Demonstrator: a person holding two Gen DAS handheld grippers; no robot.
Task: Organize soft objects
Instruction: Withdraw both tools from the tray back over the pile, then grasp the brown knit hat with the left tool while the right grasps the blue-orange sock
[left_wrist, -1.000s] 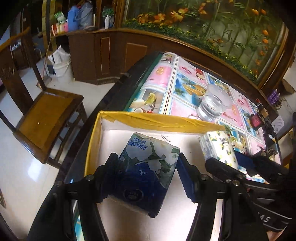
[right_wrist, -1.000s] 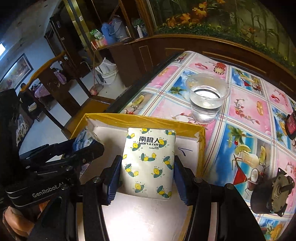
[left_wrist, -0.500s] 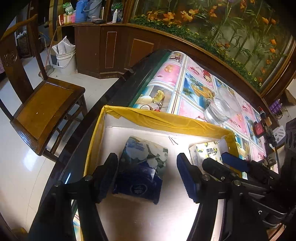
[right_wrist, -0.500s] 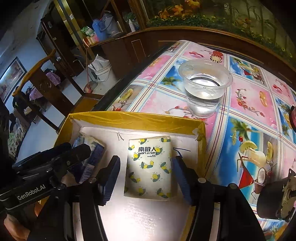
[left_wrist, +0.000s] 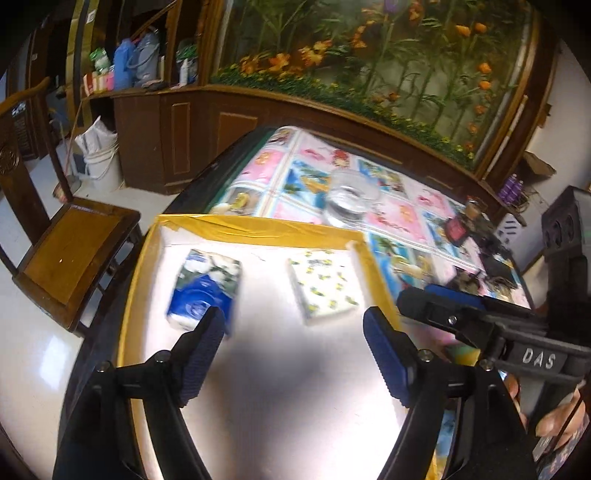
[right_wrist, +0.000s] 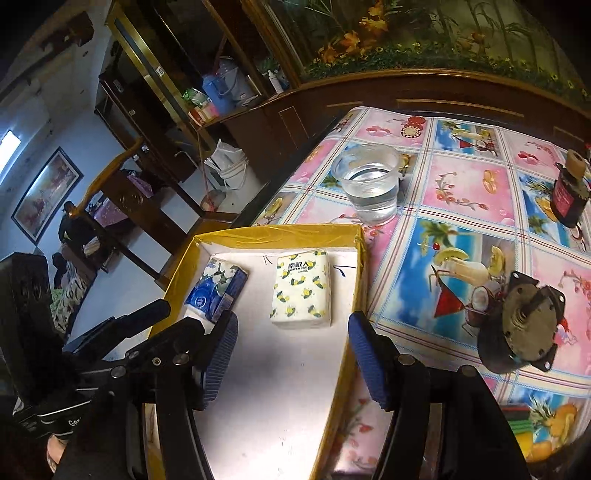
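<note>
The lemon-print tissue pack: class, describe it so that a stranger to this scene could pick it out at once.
Find the yellow-edged box at the corner of the table with the picture tablecloth. Two tissue packs lie flat inside it, apart. The lemon-print tissue pack is the white one nearer the cup of water; its neighbour is blue.

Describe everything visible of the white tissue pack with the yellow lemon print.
The lemon-print tissue pack is a soft, rectangular packet in glossy white wrap dotted with yellow lemons and green leaves, dark lettering near its far end. It lies flat on the white floor of the yellow-rimmed box, towards its far right corner, apart from the blue pack to its left. Neither gripper touches it.
</note>
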